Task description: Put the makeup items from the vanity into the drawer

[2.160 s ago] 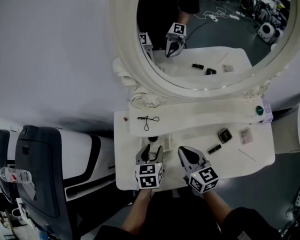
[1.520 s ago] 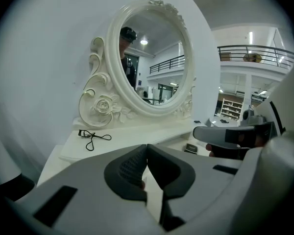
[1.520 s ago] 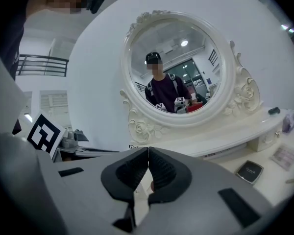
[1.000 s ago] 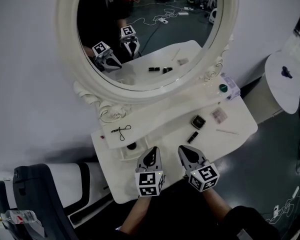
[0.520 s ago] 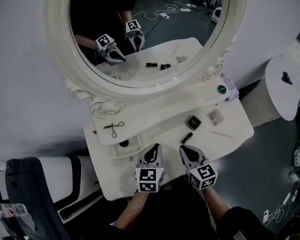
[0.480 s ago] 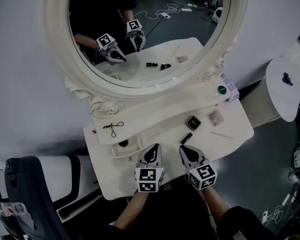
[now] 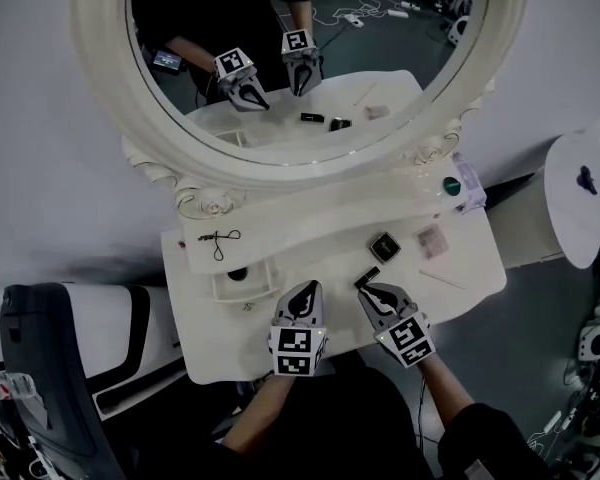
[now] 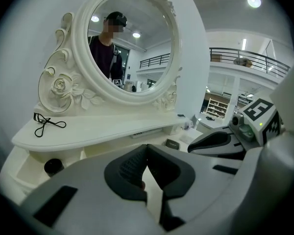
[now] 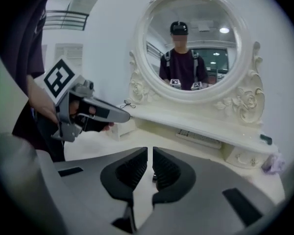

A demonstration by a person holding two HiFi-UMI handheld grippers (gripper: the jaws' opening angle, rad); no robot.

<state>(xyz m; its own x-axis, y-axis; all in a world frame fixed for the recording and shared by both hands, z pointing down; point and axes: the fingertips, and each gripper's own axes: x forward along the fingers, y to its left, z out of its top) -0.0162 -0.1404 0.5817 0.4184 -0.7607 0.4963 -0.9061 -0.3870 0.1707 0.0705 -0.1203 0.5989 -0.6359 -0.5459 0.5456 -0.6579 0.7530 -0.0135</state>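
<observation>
Makeup items lie on the table (image 7: pixel 210 338); none is yet in the open drawer (image 7: pixel 242 286).

Head view: the lipstick (image 7: pixel 366 278) sits just ahead of the right gripper (image 7: pixel 368 292), with the compact (image 7: pixel 384 245) beyond it. The left gripper (image 7: pixel 309 289) hangs nearer the drawer.

Left gripper view: fingers (image 8: pixel 130 168) pressed together, empty.

Right gripper view: fingers (image 9: pixel 132 170) all but closed, only a thin slit between them, nothing held.

Risk: if the right gripper comes down on the lipstick without opening, its fingers would likely nudge the round tube, which could roll toward the table's near edge.

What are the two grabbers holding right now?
Nothing. The left gripper and the right gripper are both shut and empty; a black tube lies just beyond the right one.
</observation>
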